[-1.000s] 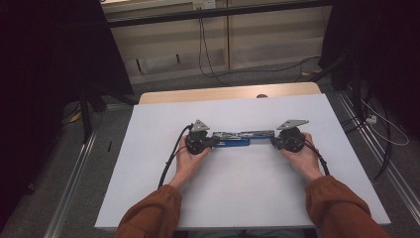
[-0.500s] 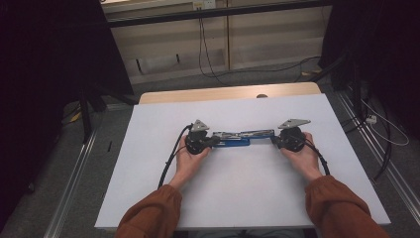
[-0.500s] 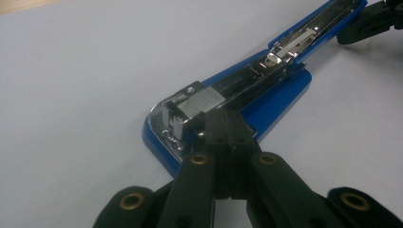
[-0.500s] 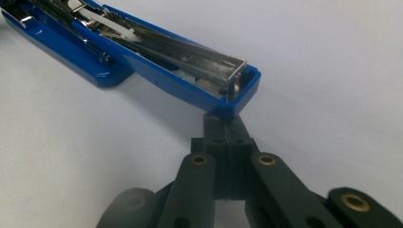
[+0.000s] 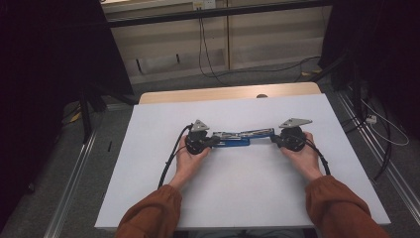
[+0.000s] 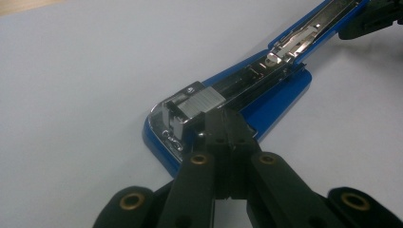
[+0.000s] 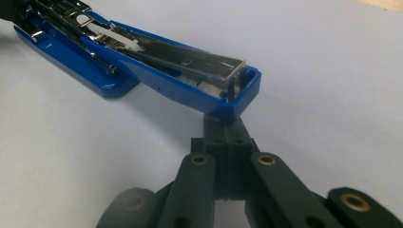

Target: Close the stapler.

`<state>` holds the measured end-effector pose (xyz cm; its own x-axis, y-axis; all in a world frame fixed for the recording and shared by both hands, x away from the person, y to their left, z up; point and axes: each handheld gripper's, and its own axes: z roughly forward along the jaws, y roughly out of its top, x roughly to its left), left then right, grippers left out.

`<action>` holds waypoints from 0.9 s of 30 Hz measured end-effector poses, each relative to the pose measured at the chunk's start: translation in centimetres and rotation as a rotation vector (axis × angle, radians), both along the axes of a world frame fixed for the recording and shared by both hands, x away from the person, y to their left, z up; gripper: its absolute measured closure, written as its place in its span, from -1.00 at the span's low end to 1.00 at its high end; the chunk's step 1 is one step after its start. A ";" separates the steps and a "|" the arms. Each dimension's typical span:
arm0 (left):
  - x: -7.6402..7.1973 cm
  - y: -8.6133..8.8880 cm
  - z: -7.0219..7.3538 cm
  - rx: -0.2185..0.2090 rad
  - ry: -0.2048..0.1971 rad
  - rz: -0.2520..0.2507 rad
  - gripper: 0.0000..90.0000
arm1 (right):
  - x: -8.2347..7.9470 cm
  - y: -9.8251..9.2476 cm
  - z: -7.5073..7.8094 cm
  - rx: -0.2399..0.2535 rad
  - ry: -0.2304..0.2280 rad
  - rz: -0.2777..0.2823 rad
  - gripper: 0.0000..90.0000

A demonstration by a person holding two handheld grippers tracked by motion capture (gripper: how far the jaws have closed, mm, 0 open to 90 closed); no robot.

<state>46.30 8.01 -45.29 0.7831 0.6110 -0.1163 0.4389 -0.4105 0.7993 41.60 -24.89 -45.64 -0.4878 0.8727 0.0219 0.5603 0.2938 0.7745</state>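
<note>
Table (image 5: 148, 198): white top, stapler at its middle
Stapler (image 5: 237, 138): blue, swung open flat, lying between both tools
Left gripper (image 6: 223, 124): jaws pressed together, tips against stapler's end
Right gripper (image 7: 227, 128): jaws pressed together, tips at opposite end

No legible text, label, brand or number on the blue stapler (image 6: 266, 90), table or background.

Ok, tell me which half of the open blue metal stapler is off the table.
The half at the right gripper: its tip rides above the white table, while the other half lies flat.
</note>
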 end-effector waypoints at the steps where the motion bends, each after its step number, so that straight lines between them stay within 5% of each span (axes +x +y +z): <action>1: 0.0 0.0 0.0 0.000 0.000 0.000 1.00 | 0.0 0.0 0.0 0.003 -0.002 0.001 1.00; 13: 0.0 0.0 0.0 0.002 0.000 0.000 1.00 | 0.0 0.2 0.6 0.080 -0.102 0.022 1.00; 27: -0.1 0.0 0.0 -0.002 -0.009 0.000 0.99 | -0.1 0.6 1.0 0.129 -0.147 0.036 1.00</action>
